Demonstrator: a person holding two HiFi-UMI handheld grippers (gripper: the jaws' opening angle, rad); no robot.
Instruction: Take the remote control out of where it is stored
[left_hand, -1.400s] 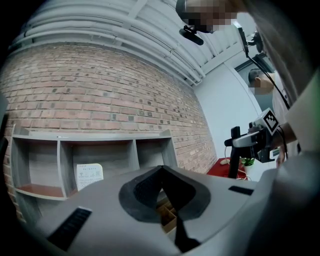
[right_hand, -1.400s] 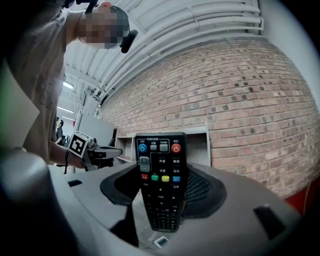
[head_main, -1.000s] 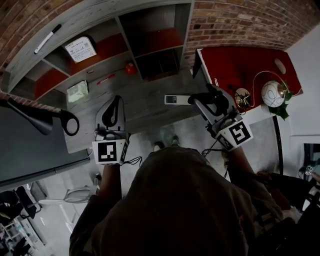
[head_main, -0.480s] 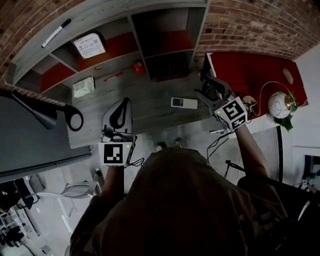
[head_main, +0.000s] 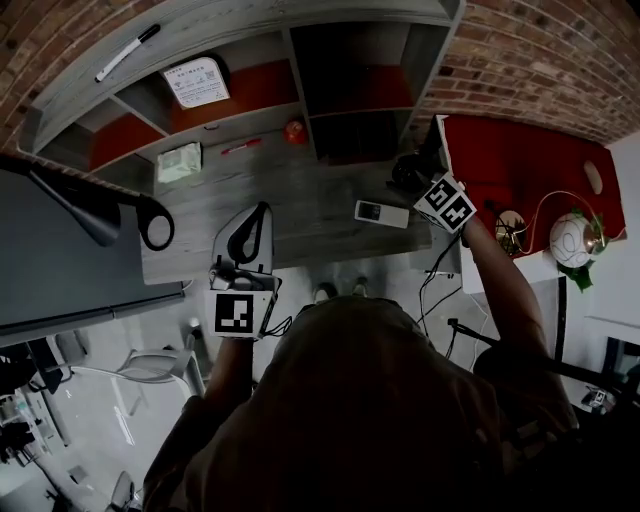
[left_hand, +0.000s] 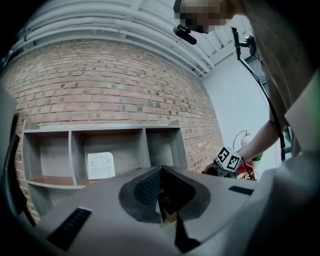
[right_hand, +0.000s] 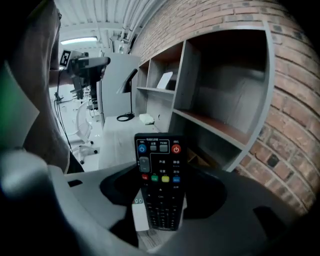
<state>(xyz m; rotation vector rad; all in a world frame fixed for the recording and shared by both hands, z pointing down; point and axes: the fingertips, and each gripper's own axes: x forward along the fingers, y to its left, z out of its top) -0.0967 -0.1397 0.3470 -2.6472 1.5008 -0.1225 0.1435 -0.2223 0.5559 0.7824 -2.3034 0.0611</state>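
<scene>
Room: brick wall (head_main: 540, 60) backing grey shelves (head_main: 300, 25) over the counter (head_main: 300, 200)
Right hand-held gripper (right_hand: 160, 195): clamping a black remote (right_hand: 159, 170)
Left hand-held gripper (left_hand: 161, 192): hovering pinched together, empty

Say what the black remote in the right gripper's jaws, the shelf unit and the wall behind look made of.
Remote control: probably matte black plastic, with coloured buttons that look rubbery.
Shelf unit: grey wood-grain board, possibly laminate, shelves faced reddish.
Wall: exposed red-brown brick with pale mortar joints.
</scene>
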